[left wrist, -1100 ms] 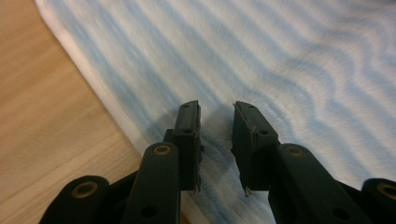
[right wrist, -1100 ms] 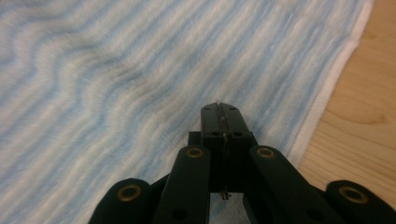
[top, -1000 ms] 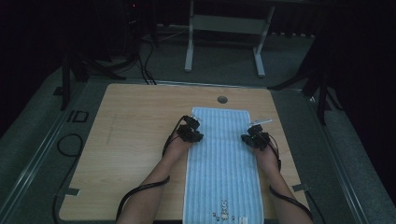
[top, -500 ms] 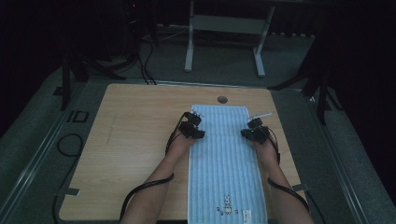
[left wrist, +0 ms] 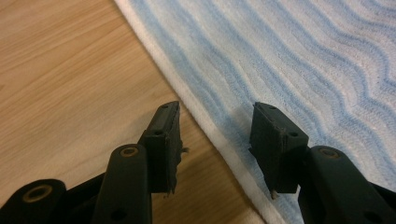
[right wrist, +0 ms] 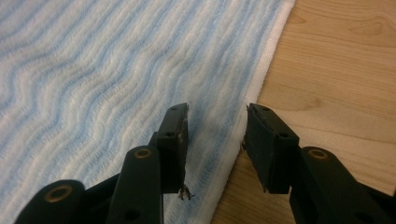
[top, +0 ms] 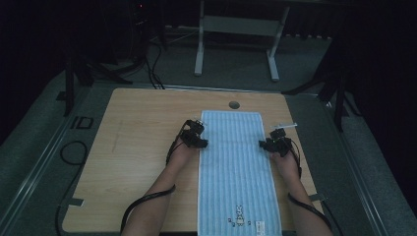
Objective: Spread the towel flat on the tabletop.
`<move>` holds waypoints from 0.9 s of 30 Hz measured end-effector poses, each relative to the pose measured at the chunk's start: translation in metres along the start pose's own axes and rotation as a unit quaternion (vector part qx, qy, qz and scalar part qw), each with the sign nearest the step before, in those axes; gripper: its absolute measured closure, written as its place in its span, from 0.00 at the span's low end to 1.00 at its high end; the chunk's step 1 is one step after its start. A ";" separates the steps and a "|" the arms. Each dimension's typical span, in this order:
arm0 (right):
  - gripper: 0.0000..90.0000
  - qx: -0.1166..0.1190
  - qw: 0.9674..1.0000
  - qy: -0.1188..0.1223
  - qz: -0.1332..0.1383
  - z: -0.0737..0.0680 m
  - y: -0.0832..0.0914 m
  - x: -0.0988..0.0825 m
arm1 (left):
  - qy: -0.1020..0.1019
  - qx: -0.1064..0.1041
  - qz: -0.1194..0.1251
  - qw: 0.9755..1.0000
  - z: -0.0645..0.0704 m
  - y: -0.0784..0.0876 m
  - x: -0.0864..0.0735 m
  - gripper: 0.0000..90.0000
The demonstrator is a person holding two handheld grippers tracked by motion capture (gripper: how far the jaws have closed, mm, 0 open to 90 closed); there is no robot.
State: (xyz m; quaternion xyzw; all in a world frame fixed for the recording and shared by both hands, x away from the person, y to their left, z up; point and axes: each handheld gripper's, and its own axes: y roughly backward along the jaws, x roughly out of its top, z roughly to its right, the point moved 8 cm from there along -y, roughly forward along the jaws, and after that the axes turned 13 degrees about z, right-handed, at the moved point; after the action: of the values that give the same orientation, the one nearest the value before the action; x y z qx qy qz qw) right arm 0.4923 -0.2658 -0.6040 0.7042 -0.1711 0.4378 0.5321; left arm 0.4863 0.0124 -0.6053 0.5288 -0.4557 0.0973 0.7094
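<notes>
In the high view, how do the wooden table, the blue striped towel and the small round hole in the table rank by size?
Largest to smallest:
1. wooden table
2. blue striped towel, which covers a strip of it
3. small round hole, far smaller than either

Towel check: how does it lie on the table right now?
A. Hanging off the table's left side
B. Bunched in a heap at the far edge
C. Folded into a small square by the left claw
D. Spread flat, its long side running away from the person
D: the blue-striped towel lies flat lengthwise on the wooden table, with the left claw and right claw open over its two long edges.
</notes>
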 end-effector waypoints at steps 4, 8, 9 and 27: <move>0.75 -0.003 1.000 0.030 -0.006 -0.005 -0.001 0.001 | -0.001 -0.001 0.011 1.000 0.001 -0.002 0.001 0.58; 0.85 -0.001 1.000 0.029 -0.006 -0.004 -0.003 0.002 | -0.007 -0.006 0.011 1.000 0.001 -0.006 0.005 0.64; 0.89 -0.001 1.000 0.030 -0.006 -0.003 -0.003 0.003 | -0.008 -0.008 0.011 1.000 0.002 -0.007 0.006 0.68; 0.97 0.013 0.999 0.050 0.010 -0.005 0.023 0.033 | 0.026 -0.072 0.045 0.996 0.008 0.030 0.034 0.98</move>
State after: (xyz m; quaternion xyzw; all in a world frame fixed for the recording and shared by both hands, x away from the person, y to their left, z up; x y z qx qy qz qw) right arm 0.4918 -0.2625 -0.5635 0.6865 -0.1456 0.4801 0.5263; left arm 0.4825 0.0070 -0.5594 0.4524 -0.4666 0.1099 0.7521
